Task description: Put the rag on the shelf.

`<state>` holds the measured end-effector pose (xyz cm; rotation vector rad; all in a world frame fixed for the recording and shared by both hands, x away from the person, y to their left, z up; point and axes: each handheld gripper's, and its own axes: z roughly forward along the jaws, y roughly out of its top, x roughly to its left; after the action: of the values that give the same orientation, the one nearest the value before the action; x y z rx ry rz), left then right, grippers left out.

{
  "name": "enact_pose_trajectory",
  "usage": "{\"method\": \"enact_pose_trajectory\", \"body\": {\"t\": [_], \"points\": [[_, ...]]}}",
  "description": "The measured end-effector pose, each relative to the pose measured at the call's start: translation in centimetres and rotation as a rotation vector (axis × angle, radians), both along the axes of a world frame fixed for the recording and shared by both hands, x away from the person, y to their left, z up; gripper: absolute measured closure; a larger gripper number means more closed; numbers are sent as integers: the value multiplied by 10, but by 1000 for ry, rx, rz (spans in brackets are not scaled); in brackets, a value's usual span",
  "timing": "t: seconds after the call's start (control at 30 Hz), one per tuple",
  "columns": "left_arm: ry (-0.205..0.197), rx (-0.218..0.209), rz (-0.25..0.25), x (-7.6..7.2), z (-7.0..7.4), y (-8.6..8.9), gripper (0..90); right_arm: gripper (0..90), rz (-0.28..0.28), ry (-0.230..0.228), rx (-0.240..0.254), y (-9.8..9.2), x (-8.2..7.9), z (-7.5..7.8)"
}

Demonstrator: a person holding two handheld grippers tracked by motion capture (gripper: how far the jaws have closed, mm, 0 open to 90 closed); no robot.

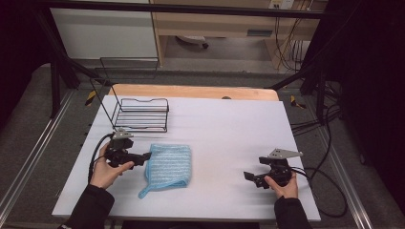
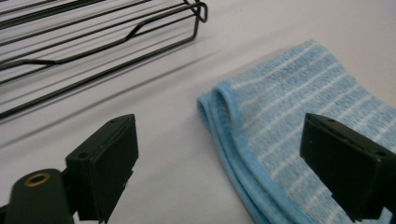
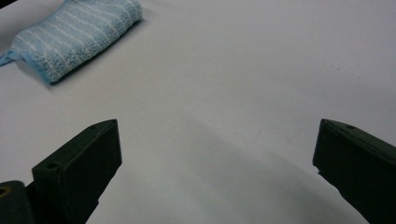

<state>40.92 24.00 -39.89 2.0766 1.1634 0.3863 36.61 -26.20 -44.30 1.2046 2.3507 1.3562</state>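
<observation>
My left tool (image 1: 143, 158) gapes wide and empty right at the folded blue towel's (image 1: 168, 167) left edge, mid-table toward the near edge, while my right tool (image 1: 251, 177) waits open, well apart.

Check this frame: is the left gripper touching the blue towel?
Cannot tell. In the left gripper view the left gripper stands open, one jaw over the folded blue towel, the other over bare table; neither a gap nor contact shows plainly.
</observation>
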Motion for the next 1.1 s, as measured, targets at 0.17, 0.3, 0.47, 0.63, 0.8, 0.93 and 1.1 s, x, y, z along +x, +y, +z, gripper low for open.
{"method": "enact_pose_trajectory", "body": {"t": [0.17,0.3,0.47,0.63,0.8,0.93,1.1], "points": [[4,16,32,16,-4,-8,198,17,0,-1,-3,0,0,0],[23,-5,41,26,-12,-12,279,16,3,-2,-9,0,0,-1],[52,-30,33,36,-23,-13,401,16,3,-1,-12,0,1,-1],[79,-11,29,41,-35,-16,475,17,5,-2,-6,0,0,-1],[75,-3,20,40,-37,-20,520,17,10,-1,-11,0,1,-1],[76,-11,11,39,-41,-24,574,17,12,0,-12,0,1,-1],[84,-28,5,38,-43,-25,620,17,13,1,-11,1,1,-1]]}}
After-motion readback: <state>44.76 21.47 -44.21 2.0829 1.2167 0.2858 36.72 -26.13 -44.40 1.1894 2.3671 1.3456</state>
